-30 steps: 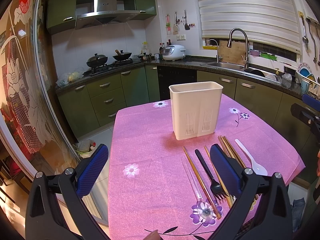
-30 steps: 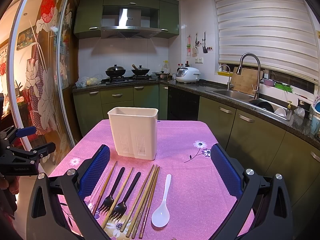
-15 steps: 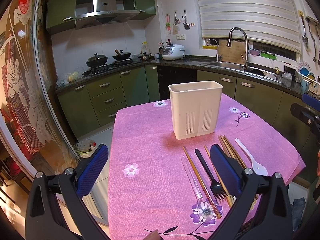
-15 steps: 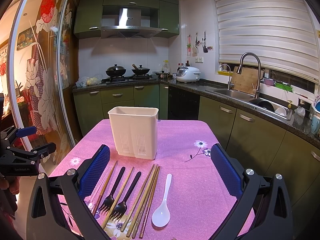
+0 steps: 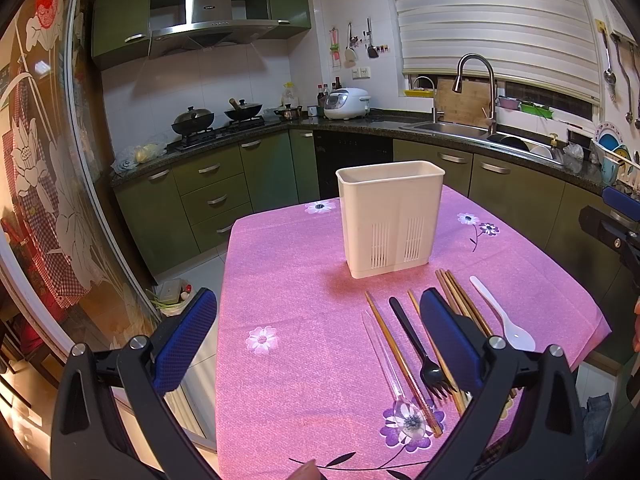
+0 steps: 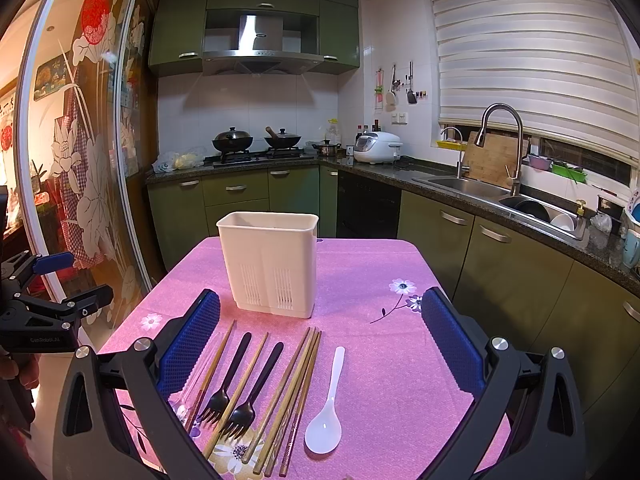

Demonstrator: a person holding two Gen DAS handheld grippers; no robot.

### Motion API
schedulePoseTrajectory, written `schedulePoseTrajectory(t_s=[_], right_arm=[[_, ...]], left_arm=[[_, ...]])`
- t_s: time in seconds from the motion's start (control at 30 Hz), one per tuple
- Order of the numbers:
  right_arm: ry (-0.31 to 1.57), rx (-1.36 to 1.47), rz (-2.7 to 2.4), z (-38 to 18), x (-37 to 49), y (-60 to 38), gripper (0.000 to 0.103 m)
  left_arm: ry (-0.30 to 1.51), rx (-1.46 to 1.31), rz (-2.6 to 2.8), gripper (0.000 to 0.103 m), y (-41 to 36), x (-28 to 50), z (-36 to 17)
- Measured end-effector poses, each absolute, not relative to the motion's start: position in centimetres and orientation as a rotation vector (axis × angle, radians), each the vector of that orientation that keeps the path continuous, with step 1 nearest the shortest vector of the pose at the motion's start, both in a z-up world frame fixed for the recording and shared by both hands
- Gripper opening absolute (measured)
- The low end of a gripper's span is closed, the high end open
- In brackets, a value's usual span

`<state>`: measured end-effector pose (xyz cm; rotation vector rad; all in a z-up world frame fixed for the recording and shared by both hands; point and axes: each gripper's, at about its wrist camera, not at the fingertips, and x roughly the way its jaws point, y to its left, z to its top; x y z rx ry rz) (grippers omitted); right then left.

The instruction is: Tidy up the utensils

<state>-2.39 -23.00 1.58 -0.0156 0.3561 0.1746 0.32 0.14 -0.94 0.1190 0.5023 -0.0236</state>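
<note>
On pink tablecloth (image 6: 372,360): white caddy (image 6: 270,264); forks (image 6: 232,380), chopsticks (image 6: 294,384), spoon (image 6: 328,404) lie nearby; both tongs (image 5: 316,336) (image 6: 320,340) wide open, empty.

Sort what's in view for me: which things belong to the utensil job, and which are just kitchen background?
Job items, on the pink tablecloth:
white holder
two black forks
wooden chopsticks
white spoon
clear spoon

Background:
rice cooker
two woks on the stove
sink and tap
cutting board

Both claws open, holding nothing.
</note>
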Motion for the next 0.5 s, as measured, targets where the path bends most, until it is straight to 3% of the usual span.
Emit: schedulePoseTrajectory(t_s=[0.5], right_arm=[[0.381,-0.011,0.177,0.6,-1.6,-22.9,0.099]], left_arm=[[0.525,0.121,-0.032,0.097,-0.2,0.1,-2.8]])
